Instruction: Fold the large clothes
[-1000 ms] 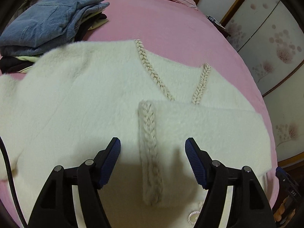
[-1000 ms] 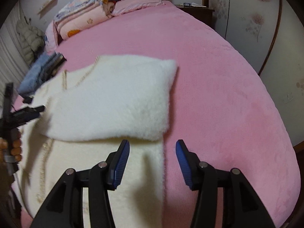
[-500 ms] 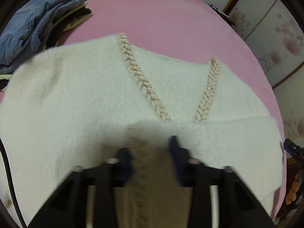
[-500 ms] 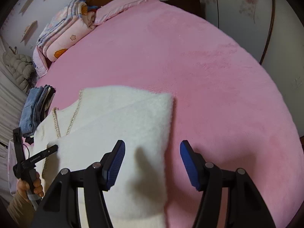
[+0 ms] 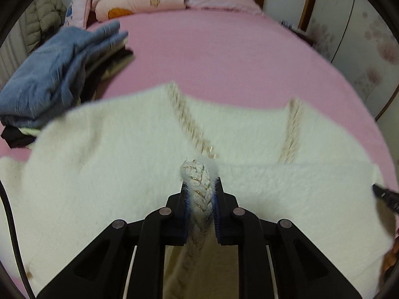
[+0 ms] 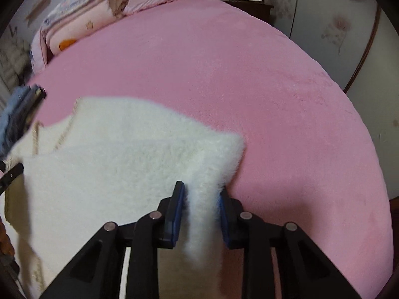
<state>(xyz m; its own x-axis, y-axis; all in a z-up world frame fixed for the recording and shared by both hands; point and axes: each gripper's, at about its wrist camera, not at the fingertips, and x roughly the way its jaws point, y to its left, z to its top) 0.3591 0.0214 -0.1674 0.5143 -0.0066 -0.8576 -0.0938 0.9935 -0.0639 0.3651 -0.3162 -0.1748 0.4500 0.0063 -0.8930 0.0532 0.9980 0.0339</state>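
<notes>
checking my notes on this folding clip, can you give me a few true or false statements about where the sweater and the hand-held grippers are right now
1. The left hand-held gripper is shut on the braided trim of the white sweater. True.
2. The right hand-held gripper hangs over bare bedspread with nothing between its fingers. False: fluffy sweater fabric sits between them, at the sweater's right edge.
3. The sweater lies on a pink bed. True.
4. The folded jeans lie on top of the sweater. False: they sit on a stack of clothes beside it, on the left in the left wrist view.
5. The bedding is piled at the head of the bed. True.
</notes>
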